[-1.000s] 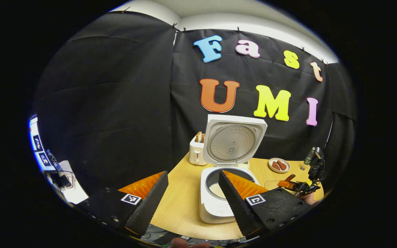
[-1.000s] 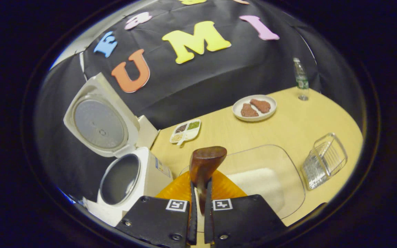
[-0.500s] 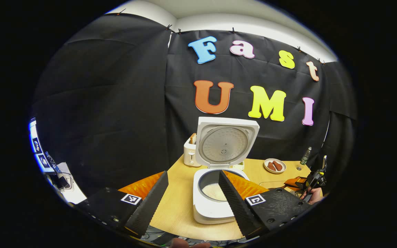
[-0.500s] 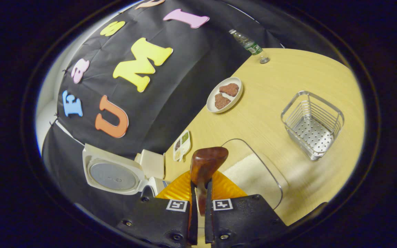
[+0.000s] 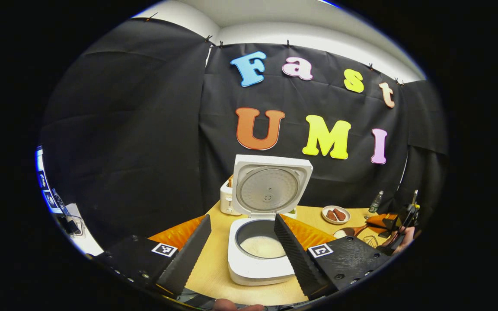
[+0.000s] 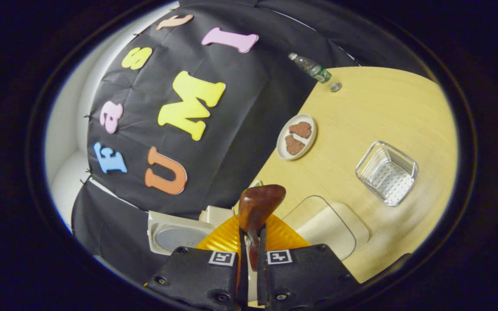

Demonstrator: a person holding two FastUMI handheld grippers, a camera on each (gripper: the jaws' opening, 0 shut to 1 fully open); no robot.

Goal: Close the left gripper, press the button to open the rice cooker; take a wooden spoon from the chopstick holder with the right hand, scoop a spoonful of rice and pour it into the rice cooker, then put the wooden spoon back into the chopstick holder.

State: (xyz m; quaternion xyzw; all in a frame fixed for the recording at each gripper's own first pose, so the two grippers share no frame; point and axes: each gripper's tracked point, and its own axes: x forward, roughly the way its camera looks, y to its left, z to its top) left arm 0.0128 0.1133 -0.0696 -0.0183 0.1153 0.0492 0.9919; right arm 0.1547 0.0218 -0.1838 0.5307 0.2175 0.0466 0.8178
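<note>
Right gripper view: right hand-held gripper [image 6: 251,255] clamping one wooden spoon [image 6: 255,207]; left hand-held gripper [image 5: 242,250] wide.

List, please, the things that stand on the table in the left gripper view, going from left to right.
Toaster → rice cooker with its lid up → plate with two brown pieces → wooden spoon → bottle → right gripper, near the edge.
</note>
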